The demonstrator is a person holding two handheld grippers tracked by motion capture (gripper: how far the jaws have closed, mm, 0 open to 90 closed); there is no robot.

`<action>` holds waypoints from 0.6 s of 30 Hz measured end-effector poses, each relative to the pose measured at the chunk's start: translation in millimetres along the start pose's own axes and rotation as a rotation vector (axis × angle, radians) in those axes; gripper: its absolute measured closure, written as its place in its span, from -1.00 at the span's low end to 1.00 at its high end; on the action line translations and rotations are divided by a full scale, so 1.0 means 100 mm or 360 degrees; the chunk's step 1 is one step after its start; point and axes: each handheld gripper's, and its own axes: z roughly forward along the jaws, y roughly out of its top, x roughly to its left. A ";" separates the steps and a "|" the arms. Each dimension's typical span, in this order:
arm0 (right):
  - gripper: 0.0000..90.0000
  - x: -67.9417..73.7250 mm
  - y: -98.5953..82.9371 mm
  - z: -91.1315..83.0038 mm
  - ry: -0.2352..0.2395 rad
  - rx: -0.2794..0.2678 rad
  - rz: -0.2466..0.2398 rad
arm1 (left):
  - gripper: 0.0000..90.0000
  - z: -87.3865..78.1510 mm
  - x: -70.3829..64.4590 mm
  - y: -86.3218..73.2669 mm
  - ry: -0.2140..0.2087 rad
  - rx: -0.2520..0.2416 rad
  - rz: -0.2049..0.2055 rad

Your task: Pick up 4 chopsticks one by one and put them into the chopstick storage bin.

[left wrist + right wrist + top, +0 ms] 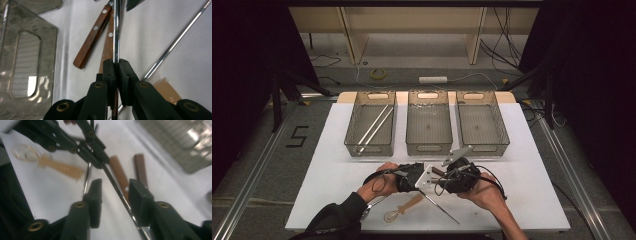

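My left gripper (116, 65) is shut on a thin metal rod (116, 30), near the table's front middle (434, 173). The rod runs on between the open jaws of my right gripper (115, 195), which faces the left one (93, 157) closely and sits just right of it (444, 179). Neither right jaw touches the rod (119, 192). Below the grippers, two wooden-handled knives (91, 40) (120, 173) lie on the white table. A second metal rod (172, 45) (442, 207) lies on the table by them.
Three clear baskets stand in a row at the back; the left basket (353, 134) holds two metal rods (374, 127). A pale plastic spoon (404, 207) (50, 163) and a metal spoon (369, 209) lie near the front edge. One basket's wall (25, 65) is close at the left gripper's left.
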 end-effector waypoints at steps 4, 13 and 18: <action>0.13 0.00 0.03 -0.10 -0.0048 -0.0157 0.0040 | 0.87 -0.02 0.05 -0.02 0.0010 -0.0009 -0.0070; -0.02 -0.04 -0.03 -0.35 -0.0056 -0.0383 0.0092 | 0.87 -0.08 0.12 -0.07 0.0009 -0.0042 -0.0217; -0.09 0.00 -0.06 -0.45 -0.0036 -0.0437 0.0084 | 0.87 -0.12 0.18 -0.10 0.0029 -0.0037 -0.0311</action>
